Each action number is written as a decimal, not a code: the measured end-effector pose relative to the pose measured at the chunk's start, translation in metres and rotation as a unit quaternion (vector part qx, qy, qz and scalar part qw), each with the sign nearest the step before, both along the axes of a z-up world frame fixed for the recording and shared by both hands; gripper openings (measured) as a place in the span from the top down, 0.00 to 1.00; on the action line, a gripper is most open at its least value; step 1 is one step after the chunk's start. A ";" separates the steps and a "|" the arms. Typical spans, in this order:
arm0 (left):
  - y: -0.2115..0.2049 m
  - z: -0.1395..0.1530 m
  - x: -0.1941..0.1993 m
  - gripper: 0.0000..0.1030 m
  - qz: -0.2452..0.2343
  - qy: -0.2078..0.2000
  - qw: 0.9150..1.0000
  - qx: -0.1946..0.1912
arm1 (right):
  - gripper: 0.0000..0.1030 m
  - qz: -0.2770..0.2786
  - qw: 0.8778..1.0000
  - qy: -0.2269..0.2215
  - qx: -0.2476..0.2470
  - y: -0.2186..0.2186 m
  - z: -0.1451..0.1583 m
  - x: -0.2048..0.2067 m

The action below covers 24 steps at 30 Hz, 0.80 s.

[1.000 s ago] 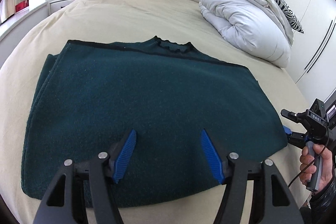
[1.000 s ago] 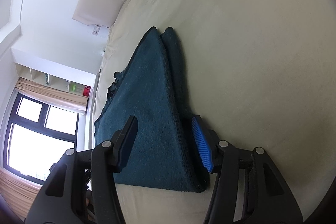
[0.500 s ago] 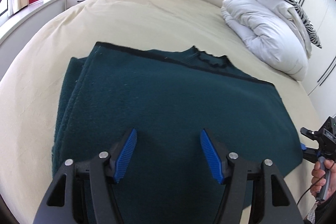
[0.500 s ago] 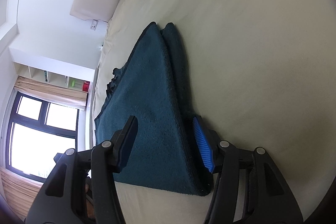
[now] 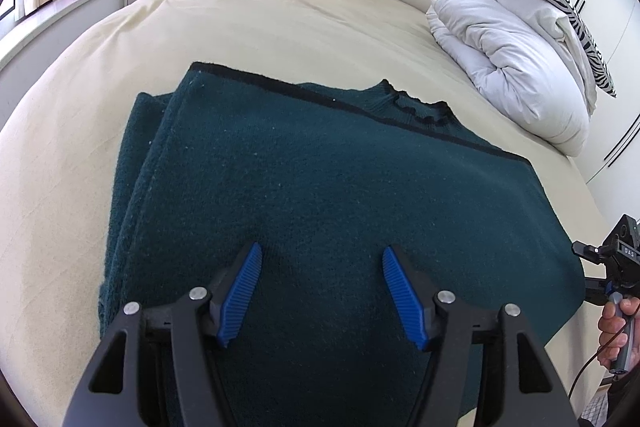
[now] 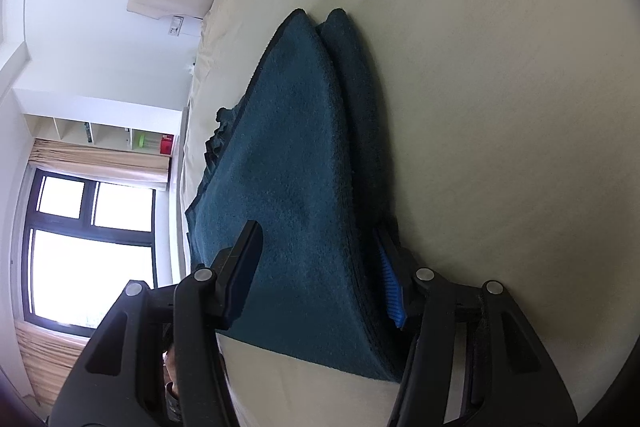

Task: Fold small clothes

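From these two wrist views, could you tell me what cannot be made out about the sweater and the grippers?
- Sweater near hem: left wrist view, hidden behind the left gripper.
- Sleeves: neither view shows them; presumably folded under.
- Right gripper grip: right wrist view, its jaws are closing around the sweater's edge, but whether the pads press it is hidden by cloth.
- Right gripper in the left wrist view: cut off at the right edge.
- Shelf items: too small.

White letters "DAS" on the black body of my right gripper (image 5: 600,297), seen at the right edge of my left wrist view, no other readable text anywhere.
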<state>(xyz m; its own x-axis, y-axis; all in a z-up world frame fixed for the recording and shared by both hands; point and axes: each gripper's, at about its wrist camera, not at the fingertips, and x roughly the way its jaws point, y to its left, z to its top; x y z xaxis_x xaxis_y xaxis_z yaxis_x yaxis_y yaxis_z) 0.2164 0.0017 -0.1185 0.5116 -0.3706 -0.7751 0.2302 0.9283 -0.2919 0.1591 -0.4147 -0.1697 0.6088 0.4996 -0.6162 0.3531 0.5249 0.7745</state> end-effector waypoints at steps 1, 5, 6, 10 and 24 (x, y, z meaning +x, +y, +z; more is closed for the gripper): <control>0.000 0.000 0.001 0.36 0.000 0.001 1.000 -0.001 | 0.53 0.002 1.000 0.002 -0.005 0.002 0.001 0.001; 0.002 -0.001 0.002 0.36 -0.004 0.003 1.000 -0.008 | 0.80 0.003 1.000 0.022 -0.020 0.008 -0.002 0.004; 0.002 -0.001 0.001 0.36 -0.006 0.003 1.000 -0.009 | 0.81 0.002 1.000 0.022 -0.021 0.007 -0.003 0.002; 0.003 -0.002 0.001 0.36 -0.008 0.001 1.000 -0.012 | 0.84 -0.004 0.999 0.024 -0.036 0.009 0.000 -0.001; 0.022 -0.005 0.008 0.40 -0.012 0.023 0.996 -0.085 | 0.87 0.012 0.967 0.077 -0.242 0.078 0.070 0.033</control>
